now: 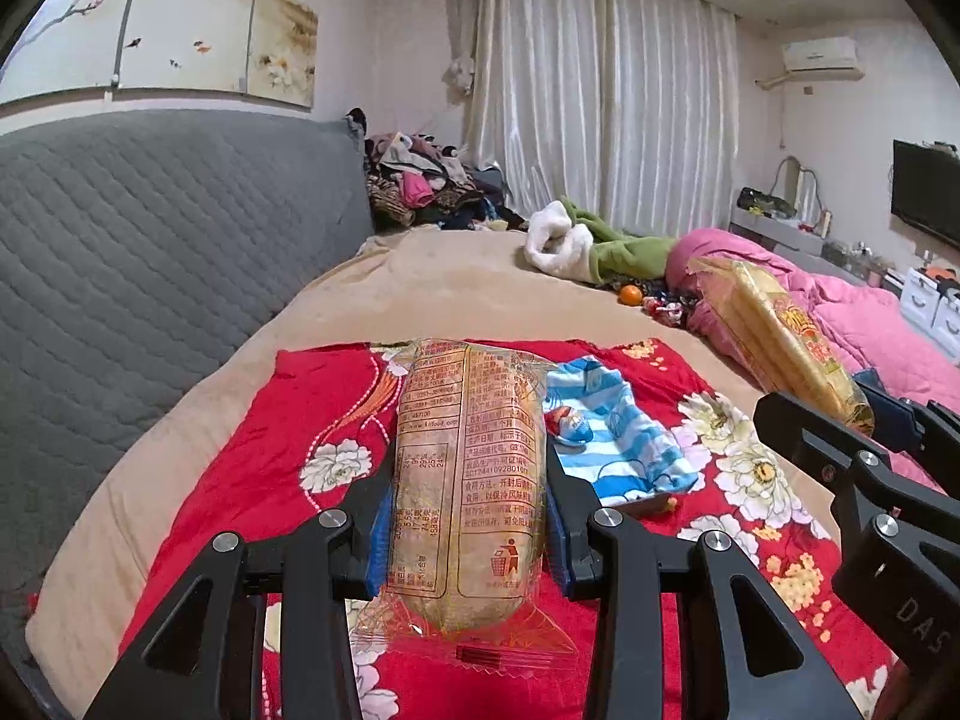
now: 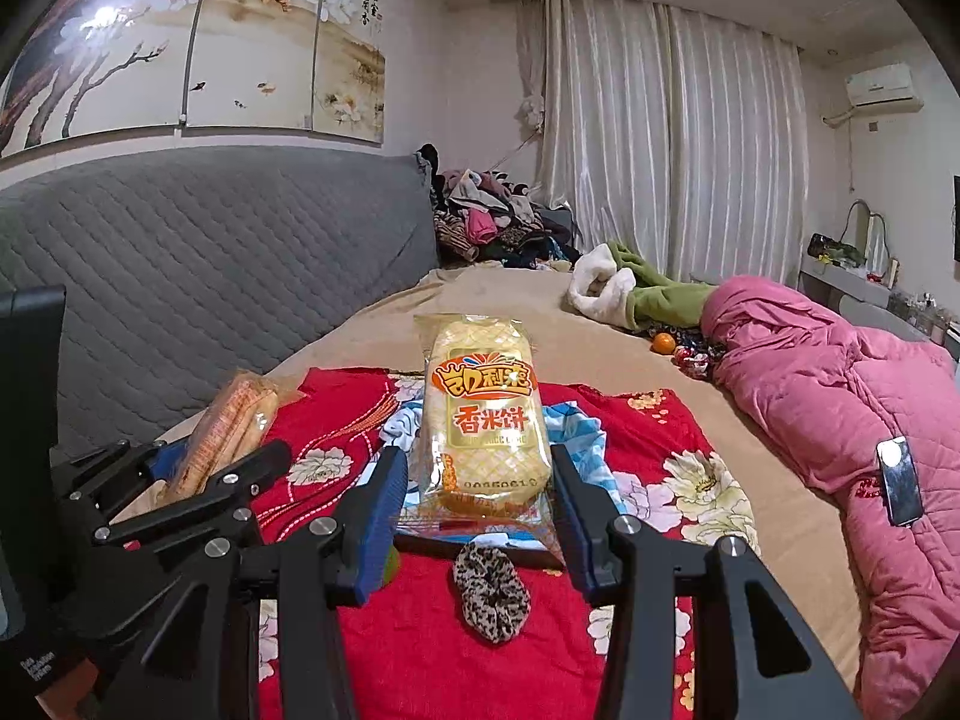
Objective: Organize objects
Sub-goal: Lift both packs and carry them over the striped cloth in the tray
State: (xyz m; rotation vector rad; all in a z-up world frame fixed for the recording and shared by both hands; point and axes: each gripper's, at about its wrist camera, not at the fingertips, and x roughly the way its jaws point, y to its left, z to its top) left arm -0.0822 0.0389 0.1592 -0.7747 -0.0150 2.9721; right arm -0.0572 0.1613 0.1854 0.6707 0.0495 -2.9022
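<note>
My left gripper [image 1: 467, 516] is shut on a clear-wrapped rice cracker packet [image 1: 468, 480], printed back side up, held above the red floral cloth [image 1: 288, 420]. My right gripper [image 2: 480, 498] is shut on a second rice cracker packet [image 2: 483, 420] with a yellow and orange label, held upright above the cloth [image 2: 336, 408]. Each gripper shows in the other's view: the right one [image 1: 864, 456] with its packet [image 1: 780, 342], the left one [image 2: 198, 480] with its packet [image 2: 231, 426]. A blue striped cloth [image 1: 612, 438] with a small wrapped sweet [image 1: 570, 423] lies under the packets.
A leopard-print scrunchie [image 2: 492, 591] lies on the red cloth near a dark tray edge [image 2: 480, 549]. A pink quilt [image 2: 840, 396] with a phone [image 2: 898, 480] lies to the right. An orange [image 2: 662, 342], sweets, green-white plush clothing [image 2: 636, 294] and a clothes pile [image 2: 492, 216] lie further back. A grey headboard [image 2: 210, 264] is on the left.
</note>
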